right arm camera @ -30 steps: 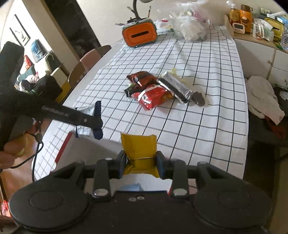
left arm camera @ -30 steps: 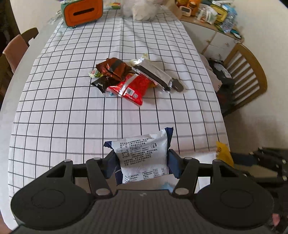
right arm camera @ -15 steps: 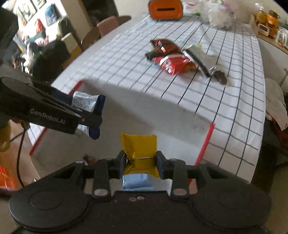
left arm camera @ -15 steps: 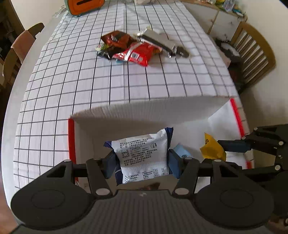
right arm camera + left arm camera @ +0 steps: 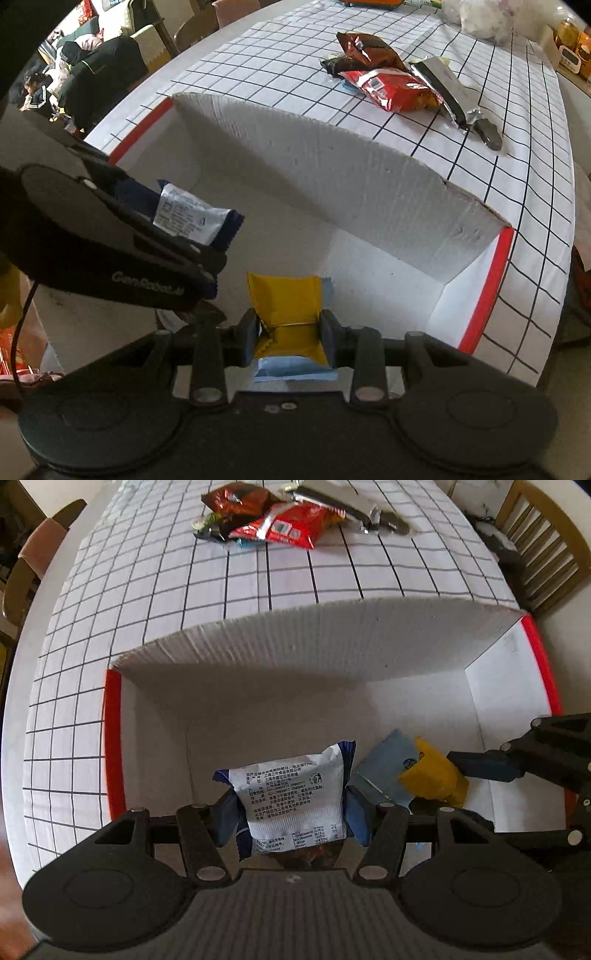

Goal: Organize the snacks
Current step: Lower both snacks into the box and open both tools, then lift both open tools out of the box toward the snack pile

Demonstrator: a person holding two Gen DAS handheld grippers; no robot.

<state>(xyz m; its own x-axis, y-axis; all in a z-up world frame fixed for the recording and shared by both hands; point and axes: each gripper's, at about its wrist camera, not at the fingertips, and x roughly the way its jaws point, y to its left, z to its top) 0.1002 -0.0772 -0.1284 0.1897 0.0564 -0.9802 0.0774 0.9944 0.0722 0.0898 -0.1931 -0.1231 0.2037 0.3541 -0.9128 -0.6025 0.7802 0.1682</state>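
Observation:
My left gripper [image 5: 291, 808] is shut on a white and blue snack packet [image 5: 295, 794] and holds it inside a white cardboard box with red rims [image 5: 258, 638]. My right gripper [image 5: 288, 330] is shut on a yellow snack packet [image 5: 286, 301], also inside the box [image 5: 332, 155], to the right of the left one. A light blue packet [image 5: 384, 771] lies on the box floor under the yellow packet [image 5: 430, 777]. The left gripper [image 5: 207, 254] with its packet [image 5: 188, 218] shows in the right wrist view.
A pile of snacks lies on the checked tablecloth [image 5: 147, 590] beyond the box: a red bag [image 5: 284, 524], a brown bag [image 5: 232, 500] and a silver packet [image 5: 332, 498]. A wooden chair [image 5: 543, 546] stands at the right, another chair [image 5: 33, 561] at the left.
Both grippers have moved down and back from above the table into the box, still holding their packets. The box now fills the lower view and the snack pile has receded.

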